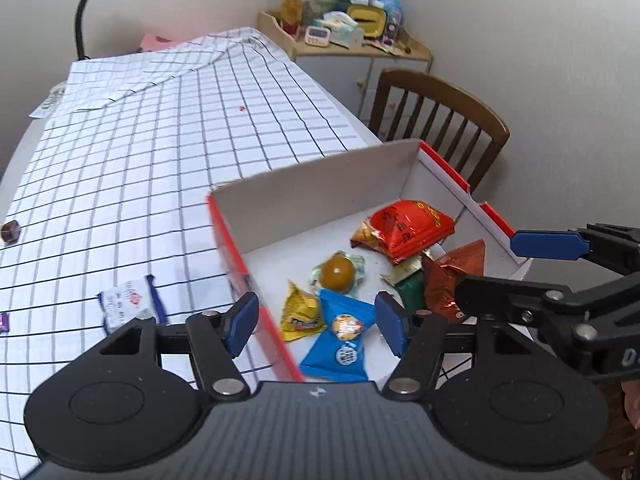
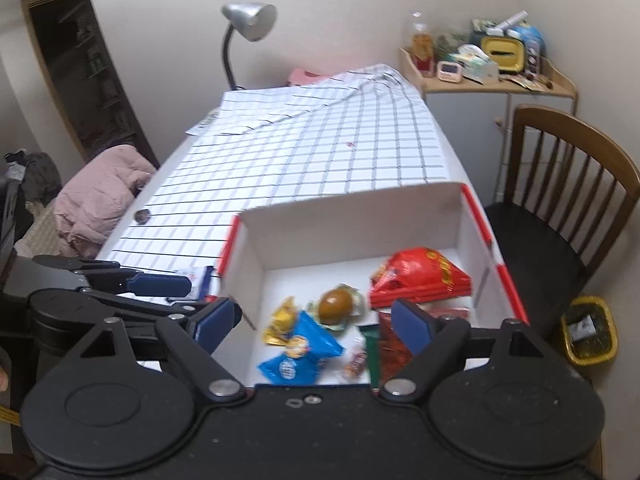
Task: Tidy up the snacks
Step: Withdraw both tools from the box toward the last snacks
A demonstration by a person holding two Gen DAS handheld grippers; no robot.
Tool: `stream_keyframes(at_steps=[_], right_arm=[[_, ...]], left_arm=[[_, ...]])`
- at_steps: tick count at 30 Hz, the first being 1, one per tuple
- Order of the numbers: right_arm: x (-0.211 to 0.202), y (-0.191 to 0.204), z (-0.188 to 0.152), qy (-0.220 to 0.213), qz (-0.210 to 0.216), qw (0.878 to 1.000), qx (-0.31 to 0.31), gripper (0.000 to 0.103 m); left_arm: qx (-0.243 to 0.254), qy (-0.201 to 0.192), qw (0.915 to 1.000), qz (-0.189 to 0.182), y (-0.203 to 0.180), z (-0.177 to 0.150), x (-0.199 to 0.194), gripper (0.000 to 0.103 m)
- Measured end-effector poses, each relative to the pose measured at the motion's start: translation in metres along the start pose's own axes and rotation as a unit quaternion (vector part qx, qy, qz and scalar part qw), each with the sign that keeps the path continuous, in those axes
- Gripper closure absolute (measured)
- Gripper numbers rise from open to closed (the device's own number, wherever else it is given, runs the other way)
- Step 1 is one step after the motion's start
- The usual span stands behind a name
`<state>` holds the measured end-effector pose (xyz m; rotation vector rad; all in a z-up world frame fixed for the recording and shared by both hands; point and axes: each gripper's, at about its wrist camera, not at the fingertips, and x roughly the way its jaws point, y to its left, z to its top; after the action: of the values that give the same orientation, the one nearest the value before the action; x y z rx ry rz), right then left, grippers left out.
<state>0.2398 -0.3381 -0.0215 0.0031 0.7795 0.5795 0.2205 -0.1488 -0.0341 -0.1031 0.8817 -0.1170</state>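
A white box with red rims [image 1: 320,164] [image 2: 352,200] stands on the checked tablecloth [image 1: 160,160]. Inside lie a blue packet [image 1: 340,344] [image 2: 300,356], a yellow packet [image 1: 300,316], a wrapped brown ball [image 1: 338,272], a red bag [image 1: 408,228] [image 2: 420,276], a copper packet [image 1: 444,280] and a green one [image 1: 412,296]. My left gripper [image 1: 316,322] hangs open above the box's near left corner, nothing between its pads. My right gripper [image 2: 316,320] is open wide over the box's near side, also empty. Left of the box on the cloth are a white-and-blue packet [image 1: 128,304] and a dark candy [image 1: 11,231].
A wooden chair [image 2: 560,200] stands right of the table, with a yellow bin [image 2: 588,328] on the floor beside it. A cluttered cabinet [image 1: 360,52] sits in the far corner. A desk lamp [image 2: 248,20] is at the table's far end, and pink bedding [image 2: 96,196] lies to the left.
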Motion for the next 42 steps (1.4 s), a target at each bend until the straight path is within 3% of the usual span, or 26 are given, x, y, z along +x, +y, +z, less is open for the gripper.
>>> stream_keyframes(at_steps=[8, 20, 33, 42], right_arm=[[-0.002, 0.043, 0.007, -0.021, 0.022, 0.999, -0.021, 0.002], [0.025, 0.107, 0.02, -0.016, 0.041, 0.999, -0.024, 0.0], [0.094, 0.17, 0.028, 0.013, 0.017, 0.999, -0.029, 0.0], [0.152, 0.197, 0.034, 0.046, -0.009, 0.998, -0.049, 0.0]], left_arm=[[-0.032, -0.027, 0.9991, 0.007, 0.039, -0.009, -0.032, 0.03], [-0.08, -0.053, 0.9951, 0.027, 0.119, -0.016, -0.058, 0.017], [-0.136, -0.044, 0.9857, 0.089, 0.243, -0.009, -0.053, 0.015], [-0.139, -0.036, 0.9805, 0.134, 0.305, 0.004, -0.028, 0.015]])
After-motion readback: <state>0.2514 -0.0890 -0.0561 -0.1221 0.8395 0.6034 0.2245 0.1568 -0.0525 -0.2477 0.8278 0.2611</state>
